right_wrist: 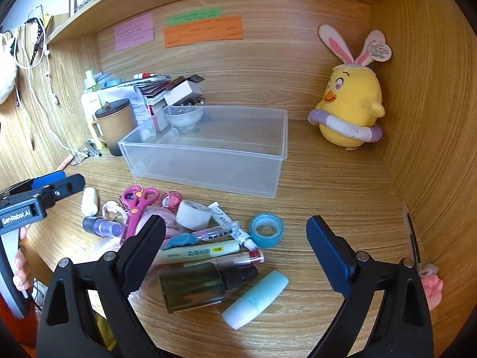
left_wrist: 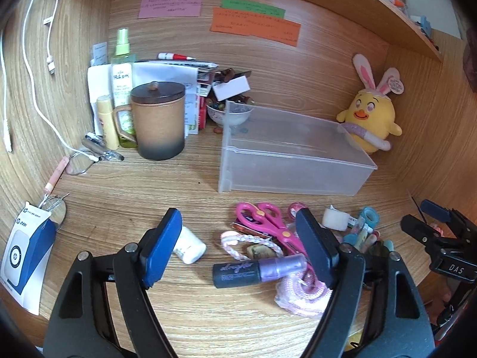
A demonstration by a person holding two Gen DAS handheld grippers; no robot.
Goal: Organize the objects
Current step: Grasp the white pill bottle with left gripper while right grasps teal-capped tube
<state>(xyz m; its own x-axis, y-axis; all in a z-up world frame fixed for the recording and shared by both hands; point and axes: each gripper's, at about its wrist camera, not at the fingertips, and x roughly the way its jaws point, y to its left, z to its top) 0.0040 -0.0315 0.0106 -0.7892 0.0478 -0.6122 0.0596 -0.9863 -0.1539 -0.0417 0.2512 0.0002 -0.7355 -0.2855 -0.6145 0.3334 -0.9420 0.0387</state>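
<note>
A clear plastic bin [left_wrist: 286, 161] [right_wrist: 208, 155] stands empty on the wooden desk. In front of it lies a heap of small items: pink scissors [left_wrist: 268, 220] [right_wrist: 137, 205], a purple spray bottle [left_wrist: 256, 270] [right_wrist: 103, 226], a white tube [left_wrist: 190, 246] [right_wrist: 89, 201], a blue tape roll [right_wrist: 266, 229], a dark green bottle [right_wrist: 196, 286], a pale blue tube [right_wrist: 256, 298]. My left gripper [left_wrist: 241, 244] is open above the purple bottle. My right gripper [right_wrist: 235, 247] is open above the pens and the dark bottle. Both are empty.
A lidded brown mug [left_wrist: 158, 119] [right_wrist: 114, 125], bottles and papers crowd the back left. A yellow plush chick [left_wrist: 369, 113] [right_wrist: 351, 104] stands at the back right. Cables [left_wrist: 38, 74] hang on the left wall. A blue-white box [left_wrist: 26, 253] lies at the near left.
</note>
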